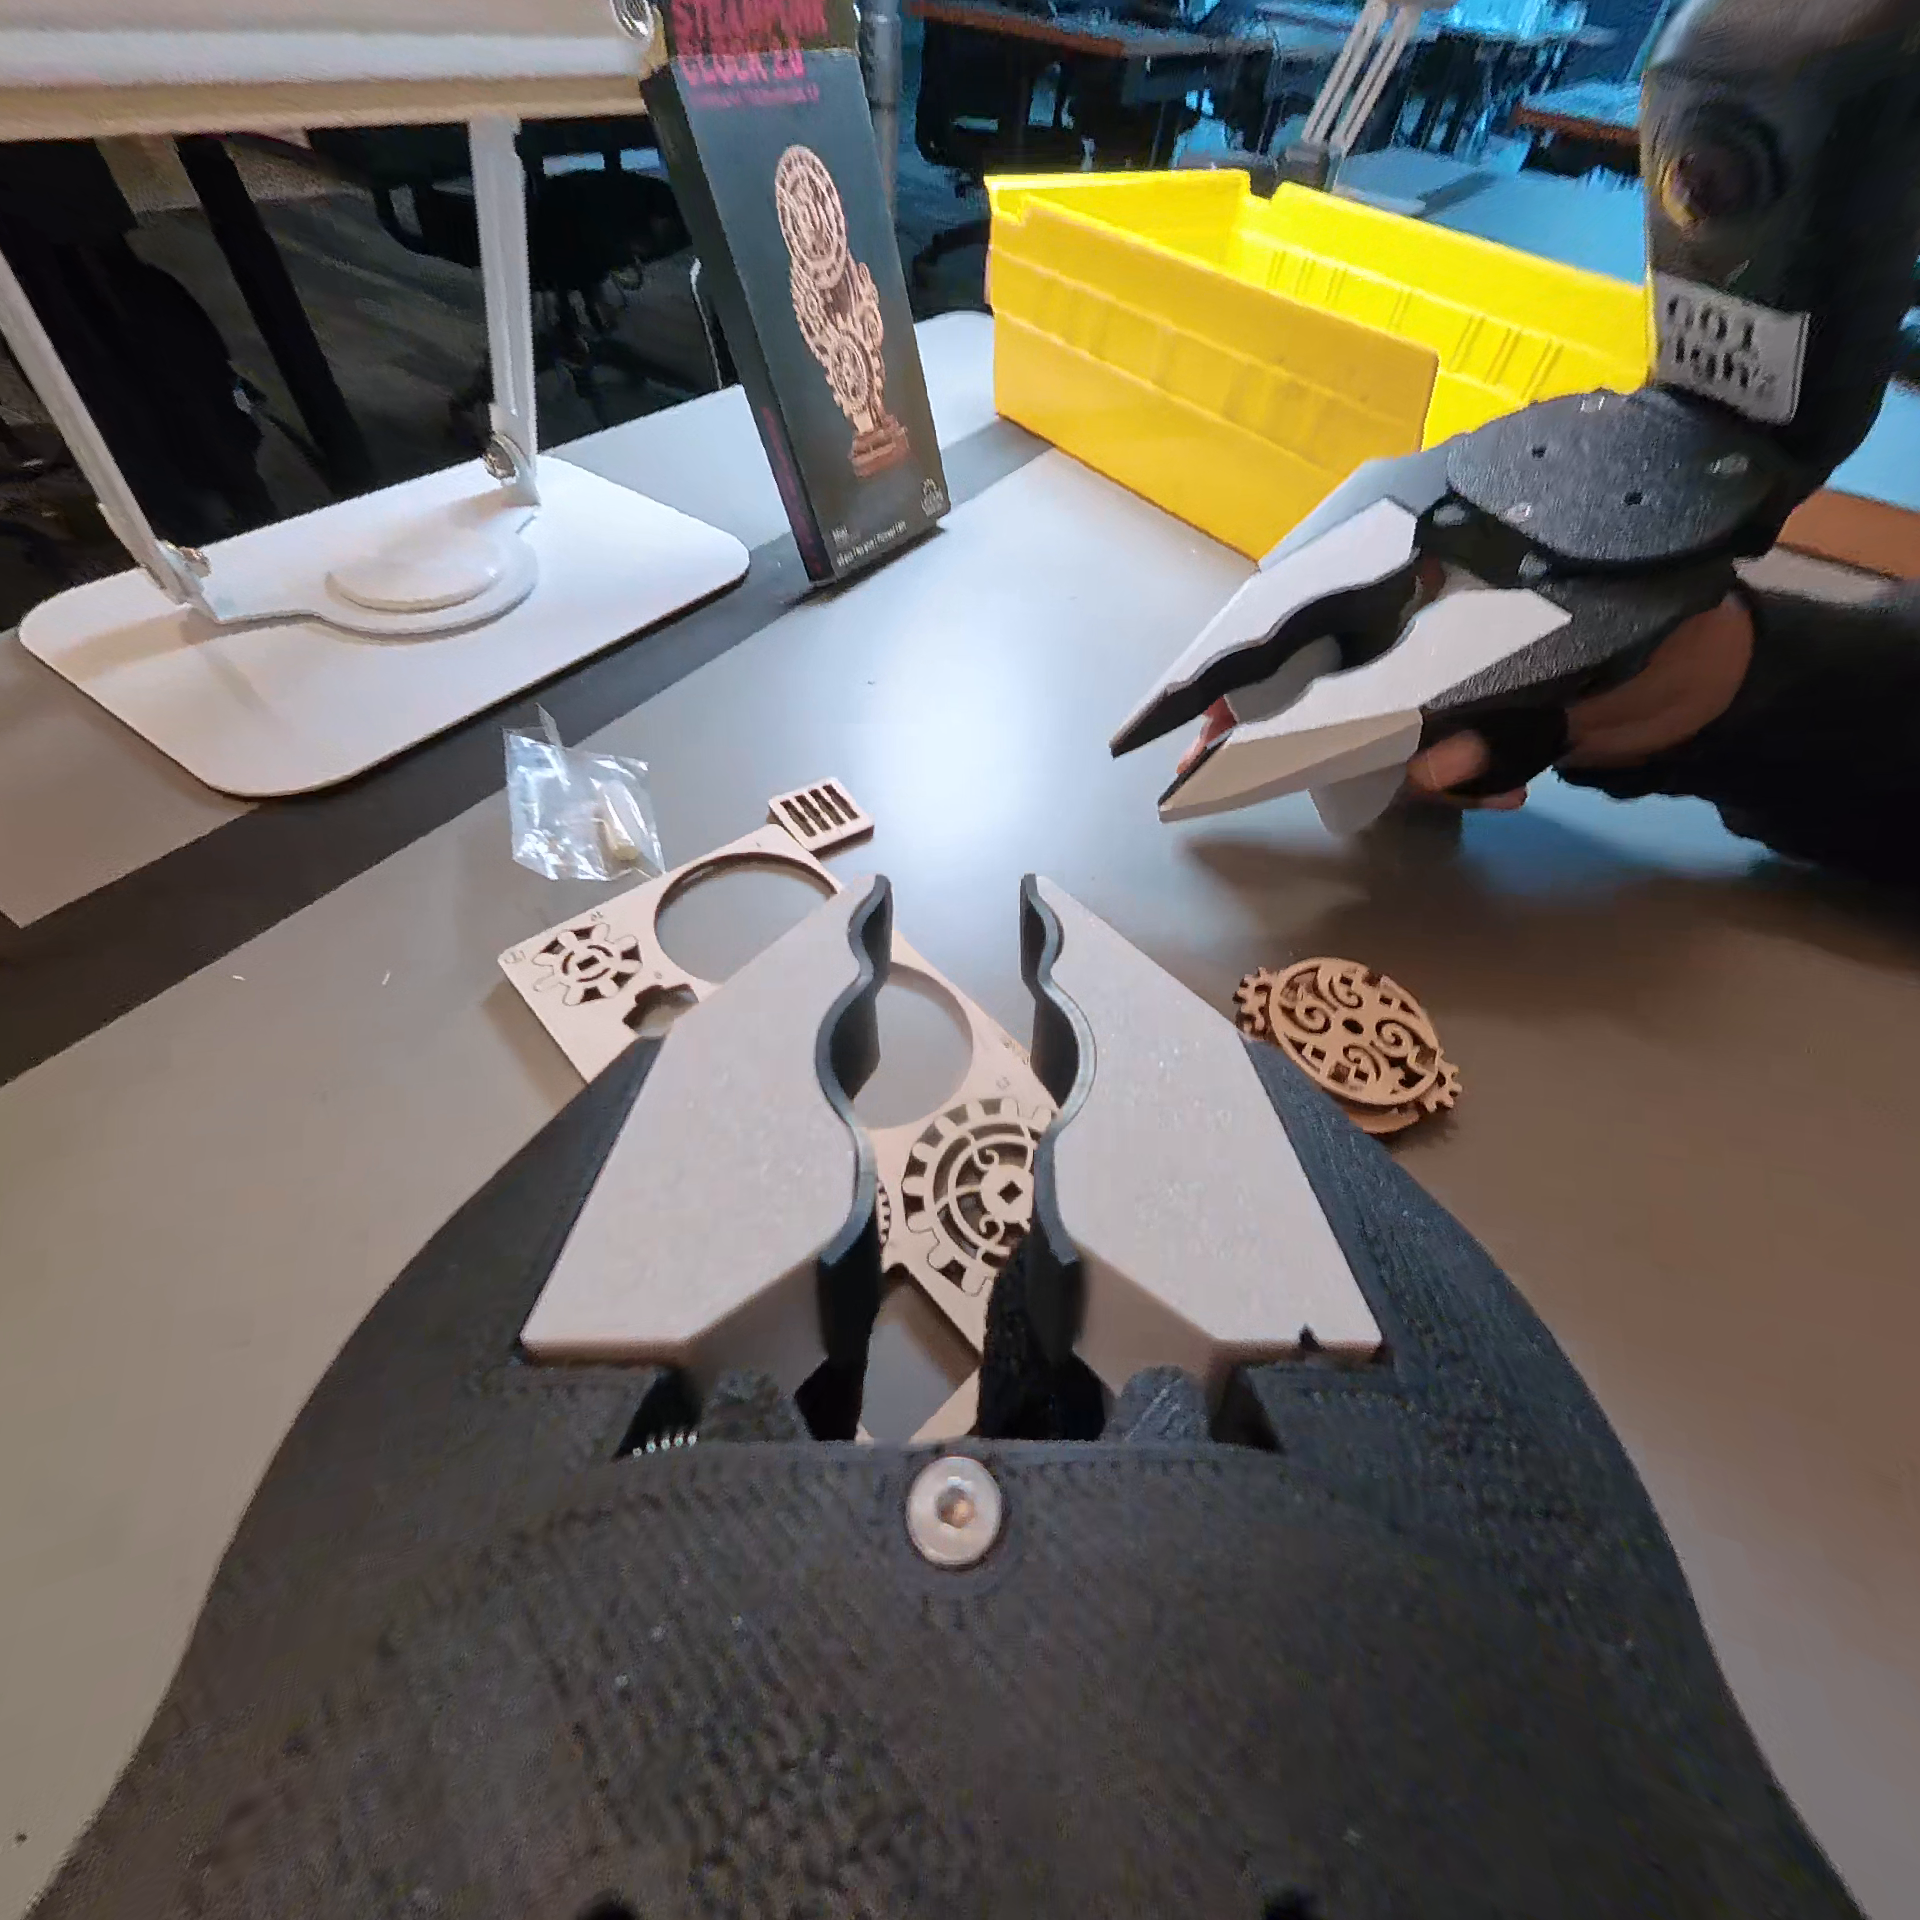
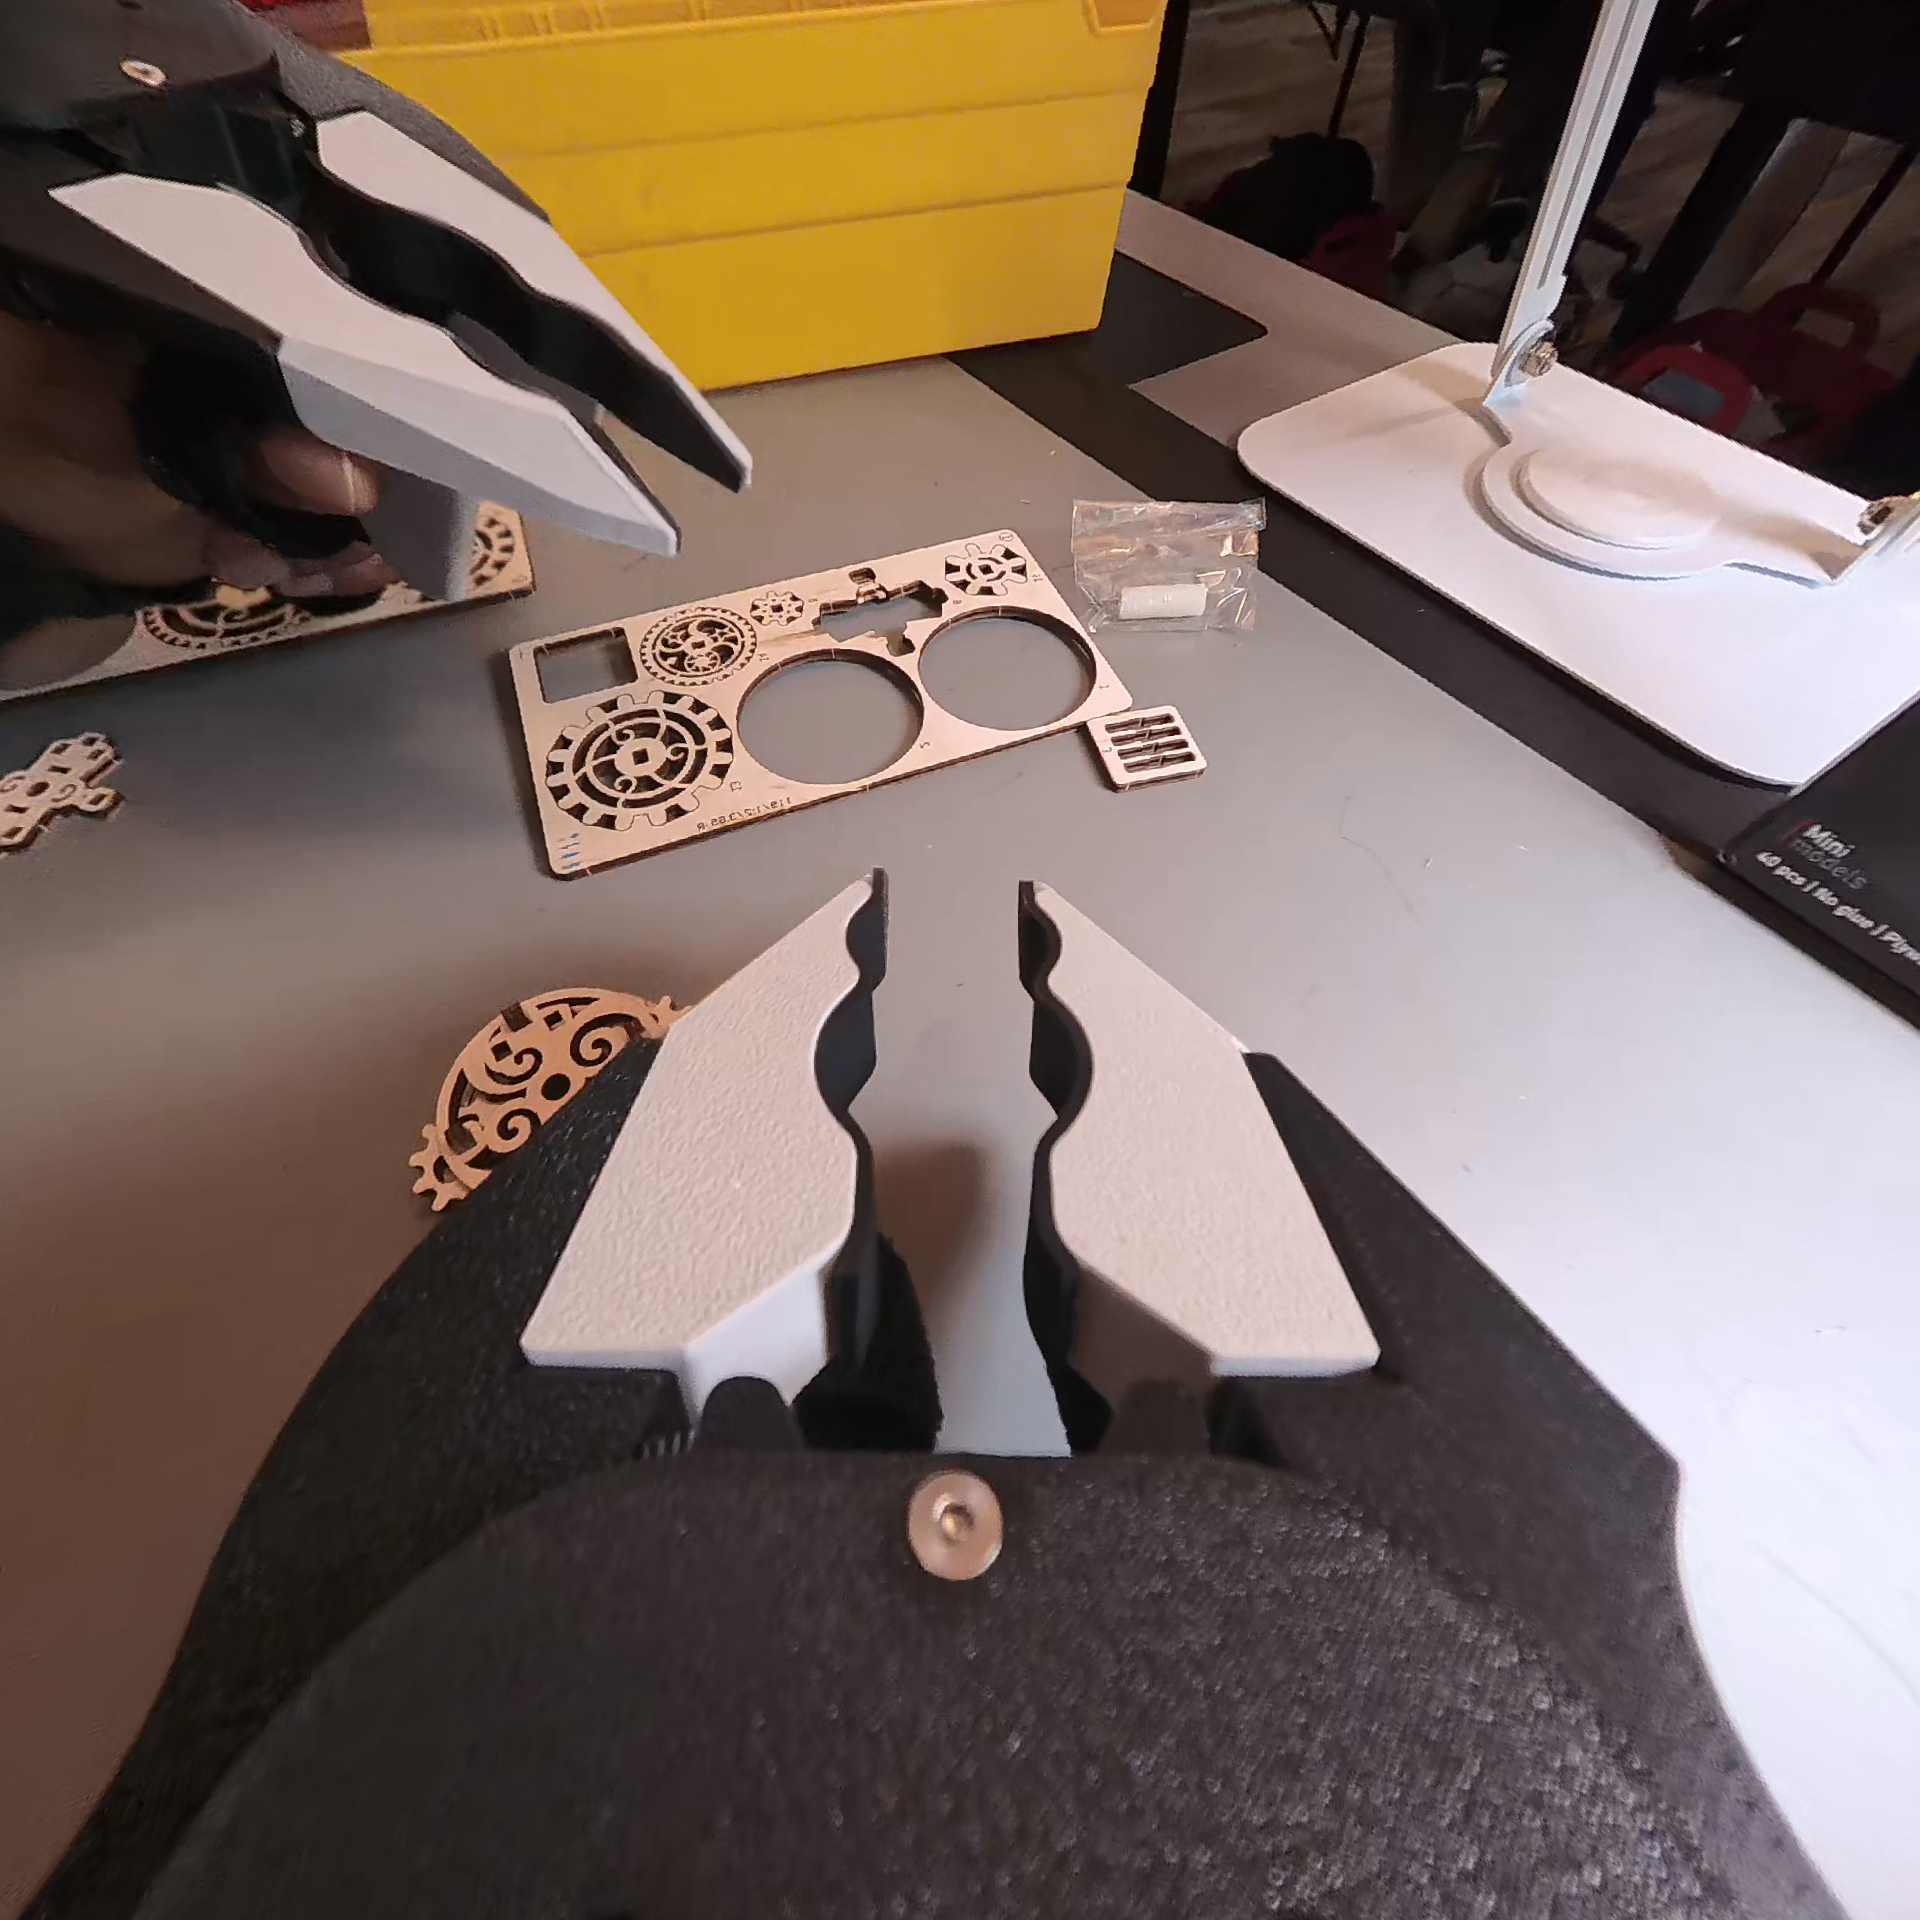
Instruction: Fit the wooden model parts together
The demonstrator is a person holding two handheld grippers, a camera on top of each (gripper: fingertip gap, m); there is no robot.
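A thin wooden sheet (image 2: pixel 831 717) with gear parts and two round holes lies flat on the grey table. My left gripper (image 1: pixel 956 894) is open and empty, hovering over this sheet (image 1: pixel 582 961). A round wooden gear assembly (image 1: pixel 1351 1039) lies to its right on the table. My right gripper (image 2: pixel 954 894) is open and empty, above bare table near the sheet. The gear assembly (image 2: pixel 520 1070) is partly hidden under its left side. The right gripper also shows in the left wrist view (image 1: pixel 1143 779), and the left one shows in the right wrist view (image 2: pixel 701 509).
A small slotted wooden piece (image 2: pixel 1148 748) and a clear plastic bag (image 2: pixel 1164 582) lie beside the sheet. A second wooden sheet (image 2: pixel 488 582) and a small cross-shaped piece (image 2: pixel 52 790) lie at the left. A yellow bin (image 1: pixel 1195 343), an upright black box (image 1: pixel 800 312) and a white lamp base (image 1: pixel 364 623) stand behind.
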